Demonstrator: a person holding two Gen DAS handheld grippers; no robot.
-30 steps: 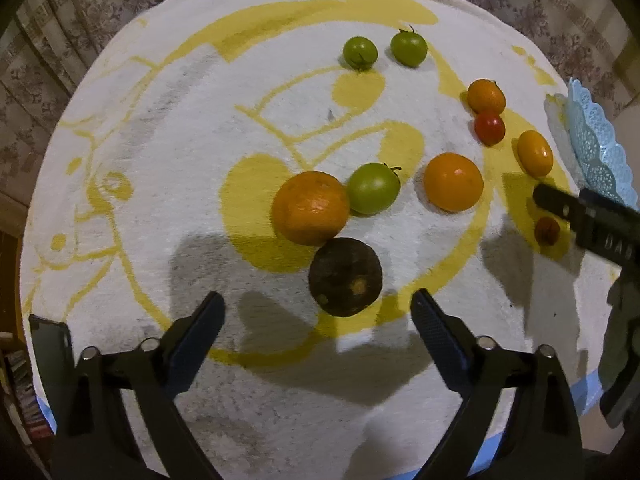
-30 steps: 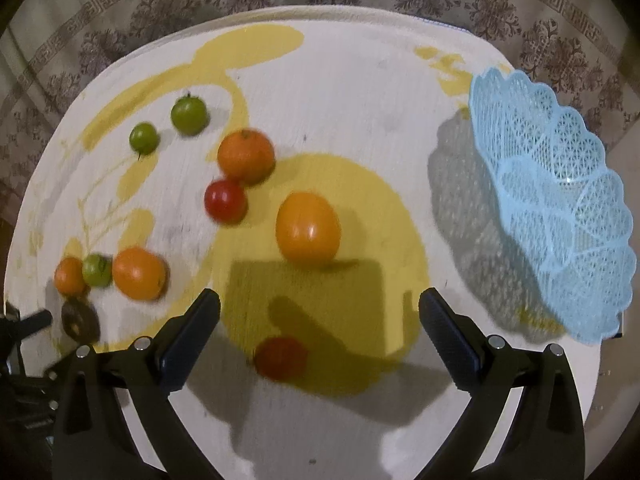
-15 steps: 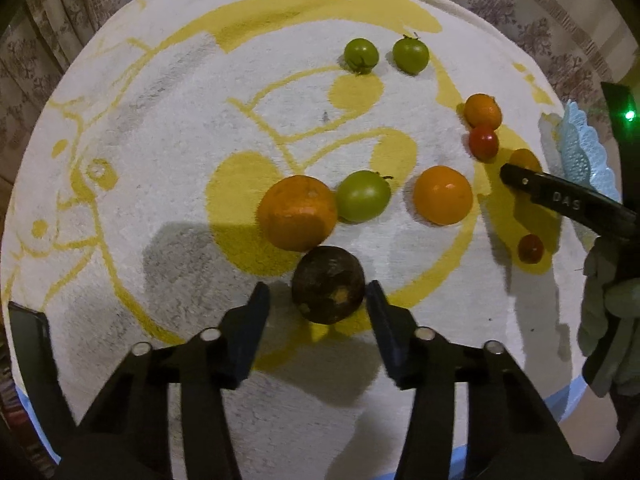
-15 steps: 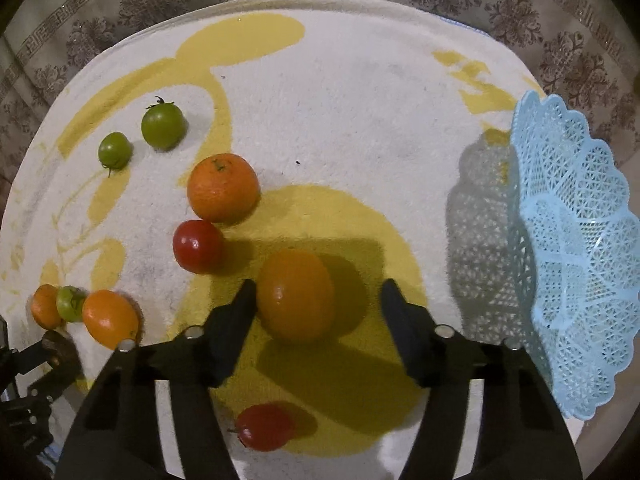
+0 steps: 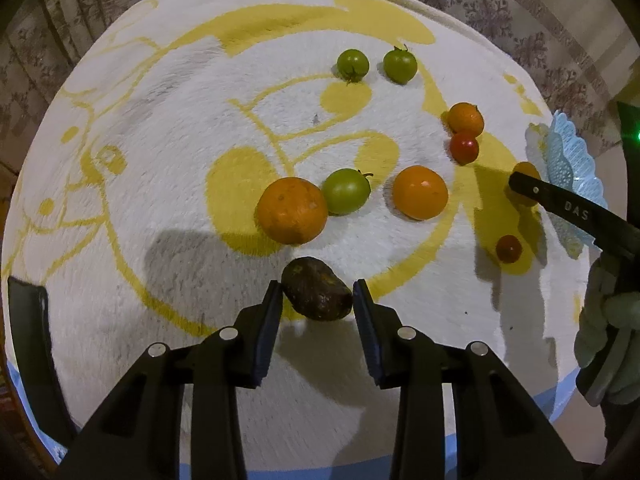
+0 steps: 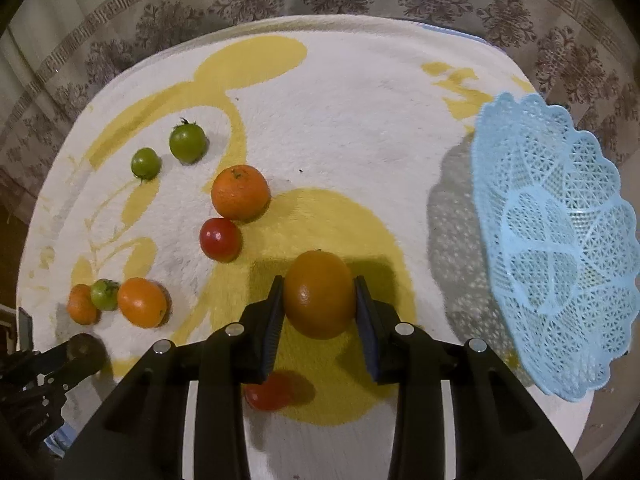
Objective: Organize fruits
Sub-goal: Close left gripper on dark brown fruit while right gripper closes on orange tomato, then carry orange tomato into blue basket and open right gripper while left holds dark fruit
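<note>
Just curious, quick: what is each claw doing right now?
Left gripper: closing on the dark brown fruit.
Right gripper: closing on the orange fruit.

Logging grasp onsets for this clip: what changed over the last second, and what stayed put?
Both grippers went from wide open to closing. The left gripper now has the dark brown fruit between its pads; the right gripper pinches the orange fruit. The other oranges and tomatoes, the towel and the empty blue basket stayed in place.
</note>
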